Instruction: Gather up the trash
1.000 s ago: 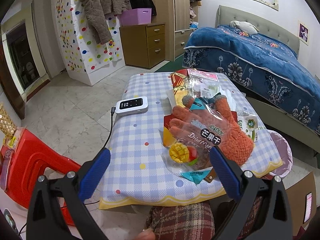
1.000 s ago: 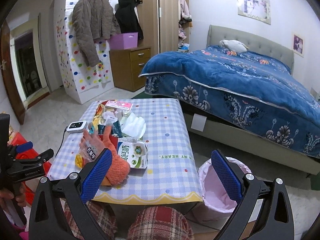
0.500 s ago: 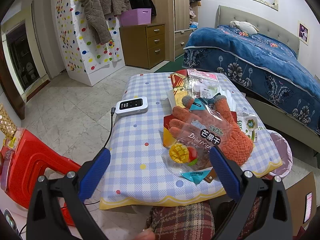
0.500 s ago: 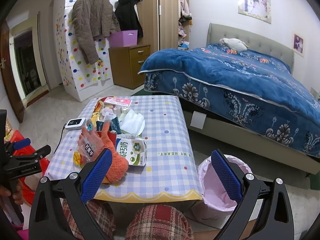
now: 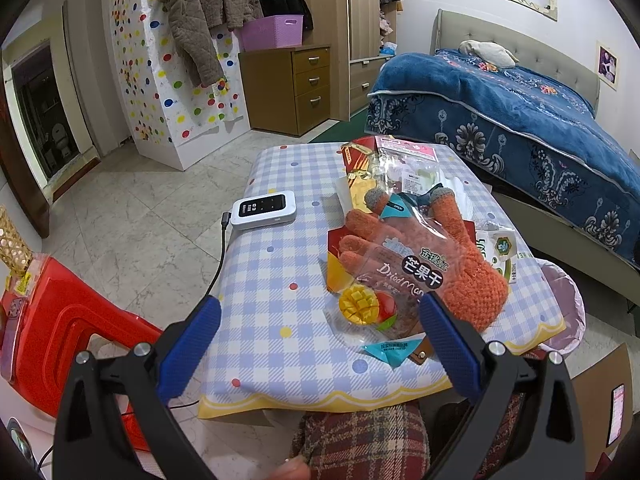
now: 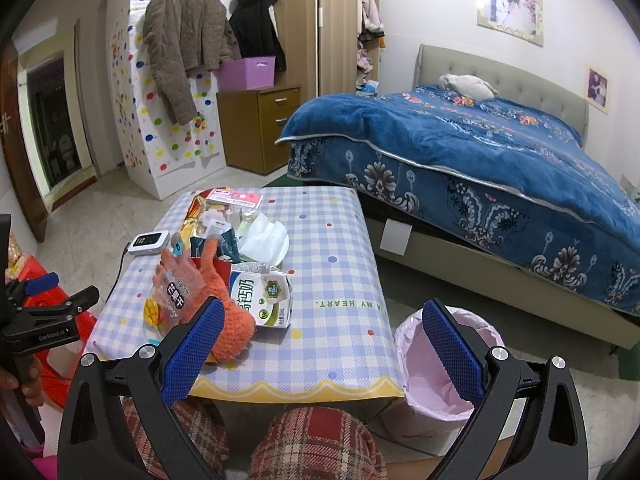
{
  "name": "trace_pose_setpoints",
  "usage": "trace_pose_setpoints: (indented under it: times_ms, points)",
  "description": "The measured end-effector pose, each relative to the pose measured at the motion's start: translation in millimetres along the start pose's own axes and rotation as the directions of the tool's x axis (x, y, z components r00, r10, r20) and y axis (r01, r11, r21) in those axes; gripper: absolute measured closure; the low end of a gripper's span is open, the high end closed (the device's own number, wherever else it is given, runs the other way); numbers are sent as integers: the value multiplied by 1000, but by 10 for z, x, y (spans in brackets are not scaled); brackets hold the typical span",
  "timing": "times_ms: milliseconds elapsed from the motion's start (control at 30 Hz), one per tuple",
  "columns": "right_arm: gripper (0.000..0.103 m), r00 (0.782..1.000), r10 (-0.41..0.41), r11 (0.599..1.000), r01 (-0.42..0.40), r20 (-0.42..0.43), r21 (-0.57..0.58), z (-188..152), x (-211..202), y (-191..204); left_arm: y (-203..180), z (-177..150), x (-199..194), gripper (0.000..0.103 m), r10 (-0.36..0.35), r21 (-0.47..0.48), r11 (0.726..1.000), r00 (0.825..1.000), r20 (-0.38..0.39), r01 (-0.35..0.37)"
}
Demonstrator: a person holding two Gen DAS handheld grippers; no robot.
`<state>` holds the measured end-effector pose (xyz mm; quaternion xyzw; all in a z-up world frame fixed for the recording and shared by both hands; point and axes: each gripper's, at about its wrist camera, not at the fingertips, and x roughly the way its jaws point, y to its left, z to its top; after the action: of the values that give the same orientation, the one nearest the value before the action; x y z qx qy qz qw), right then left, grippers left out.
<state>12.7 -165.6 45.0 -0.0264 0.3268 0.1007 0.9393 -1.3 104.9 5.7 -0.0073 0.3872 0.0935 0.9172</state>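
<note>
While flat, mango bag (image 5: 394,280) runs lengthwise along table (image 5: 280,280).

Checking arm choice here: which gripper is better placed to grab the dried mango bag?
Probably the left gripper: open, with the dried mango bag just ahead of its right finger. The right gripper faces the table edge and bin.

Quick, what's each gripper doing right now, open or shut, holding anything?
Left gripper: open, holding nothing, above the near edge of the checked table.
Right gripper: open, holding nothing.
</note>
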Motion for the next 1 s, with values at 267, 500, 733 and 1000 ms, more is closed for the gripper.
trace_pose_setpoints:
  times_ms: [267, 500, 733, 1000]
  points:
    - [5, 1000, -4, 1000, 4, 2, -1, -1, 10, -11, -1, 4, -3, 7, -1, -1, 1000, 1000, 1, 1]
    - [5, 1000, -7, 1000, 7, 3, -2, -7, 12, -5, 0, -3, -6, 7, 1, 0, 1000, 1000, 0, -1]
    - [5, 1000, 14, 1000, -14, 1, -23, -43, 92, 29, 33, -71, 79, 7, 7, -8, 1000, 1000, -18, -7]
    - [5, 987, 160, 978, -161, -21, -136, -140, 447, 396, 172, -145, 262, 7, 3, -39, 999, 999, -51, -5]
